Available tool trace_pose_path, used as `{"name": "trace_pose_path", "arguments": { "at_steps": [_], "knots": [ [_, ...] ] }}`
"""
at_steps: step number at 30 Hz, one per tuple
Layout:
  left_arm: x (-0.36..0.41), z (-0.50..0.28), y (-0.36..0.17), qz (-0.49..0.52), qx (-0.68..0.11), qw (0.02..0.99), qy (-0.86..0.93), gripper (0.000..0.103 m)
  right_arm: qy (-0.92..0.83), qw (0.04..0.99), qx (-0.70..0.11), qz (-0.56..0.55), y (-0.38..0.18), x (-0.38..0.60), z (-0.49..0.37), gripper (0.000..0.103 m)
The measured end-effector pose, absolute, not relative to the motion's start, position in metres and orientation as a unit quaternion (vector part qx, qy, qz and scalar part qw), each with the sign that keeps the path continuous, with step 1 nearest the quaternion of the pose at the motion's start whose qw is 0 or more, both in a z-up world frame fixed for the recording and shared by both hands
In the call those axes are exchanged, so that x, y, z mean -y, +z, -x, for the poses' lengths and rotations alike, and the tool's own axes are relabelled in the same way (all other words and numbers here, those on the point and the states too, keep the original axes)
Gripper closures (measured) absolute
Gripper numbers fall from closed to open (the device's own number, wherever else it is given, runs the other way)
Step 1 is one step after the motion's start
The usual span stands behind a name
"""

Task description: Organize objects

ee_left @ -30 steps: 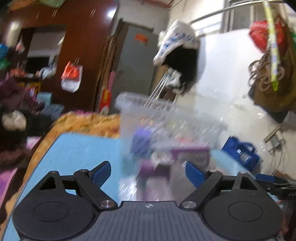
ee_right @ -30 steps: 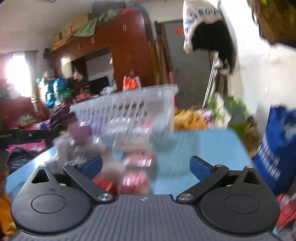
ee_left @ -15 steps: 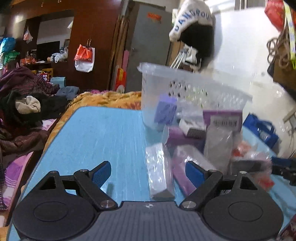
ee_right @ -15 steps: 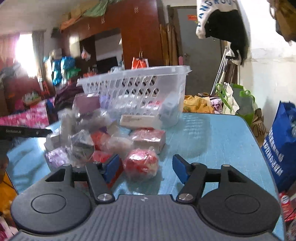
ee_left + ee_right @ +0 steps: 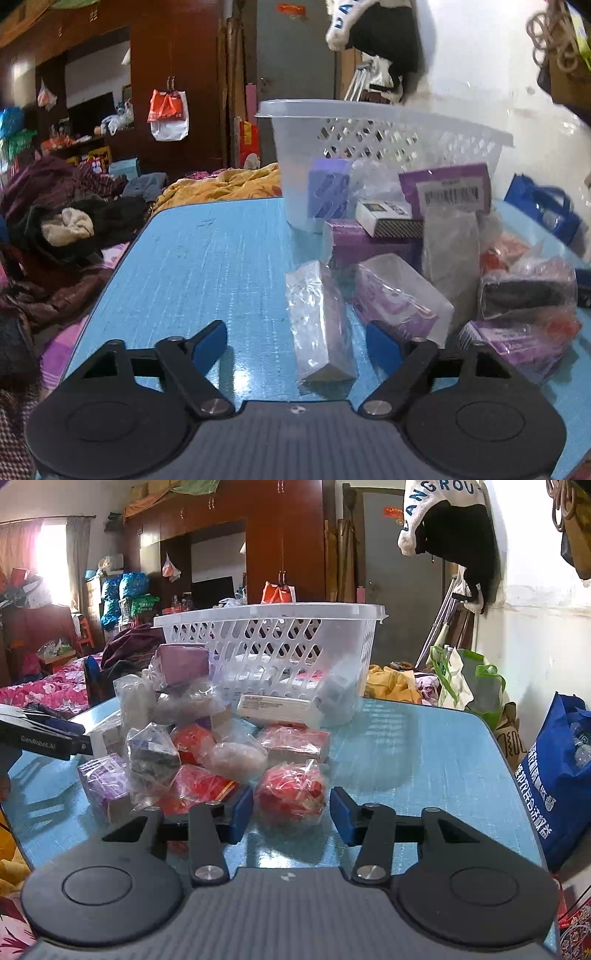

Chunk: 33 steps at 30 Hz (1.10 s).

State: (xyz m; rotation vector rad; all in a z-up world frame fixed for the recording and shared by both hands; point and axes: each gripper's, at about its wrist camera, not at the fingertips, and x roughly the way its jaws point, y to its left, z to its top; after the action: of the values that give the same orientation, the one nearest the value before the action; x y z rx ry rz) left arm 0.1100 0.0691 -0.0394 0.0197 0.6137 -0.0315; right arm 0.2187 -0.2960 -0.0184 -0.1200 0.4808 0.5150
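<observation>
Blue is the table (image 5: pixel 424 753) where we work, and a heap of small wrapped packets lies on it just in front of the white basket (image 5: pixel 273 653) that stands toward its far edge. Our right gripper (image 5: pixel 291 810) is closing its jaws around a red packet (image 5: pixel 291 794) at the near side of the heap, with the pads close to it but not clearly pressing. Our left gripper (image 5: pixel 295 345) is also closing, with a clear-wrapped box (image 5: pixel 319 321) between its jaws, untouched.
</observation>
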Motion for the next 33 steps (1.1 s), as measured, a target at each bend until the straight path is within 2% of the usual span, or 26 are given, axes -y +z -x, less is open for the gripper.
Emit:
{"name": "trace_pose_path", "arguments": {
  "at_steps": [2,3,4,6,10,33],
  "knots": [
    [-0.066,-0.11,-0.039,-0.01,-0.296,0.955,-0.027,0.047,0.252,0.937,-0.235,0.059,-0.018,0.295,-0.219,0.053],
    [-0.064,-0.108,-0.039,-0.009,-0.292,0.956,-0.033,0.053,0.252,0.937,-0.235,0.06,-0.019,0.295,-0.219,0.053],
    [-0.063,-0.107,-0.039,-0.012,-0.288,0.957,-0.035,0.062,0.251,0.937,-0.236,0.062,-0.019,0.295,-0.219,0.053],
    [-0.061,-0.102,-0.038,-0.02,-0.274,0.961,-0.03,0.062,0.248,0.939,-0.23,0.065,-0.019,0.294,-0.217,0.058],
    [-0.066,-0.096,-0.034,-0.004,-0.249,0.968,-0.033,0.063,0.244,0.943,-0.216,0.067,-0.018,0.295,-0.215,0.059],
    [-0.074,-0.076,-0.019,0.025,-0.182,0.982,-0.049,0.063,0.233,0.959,-0.162,0.025,-0.012,0.307,-0.205,0.06]
  ]
}}
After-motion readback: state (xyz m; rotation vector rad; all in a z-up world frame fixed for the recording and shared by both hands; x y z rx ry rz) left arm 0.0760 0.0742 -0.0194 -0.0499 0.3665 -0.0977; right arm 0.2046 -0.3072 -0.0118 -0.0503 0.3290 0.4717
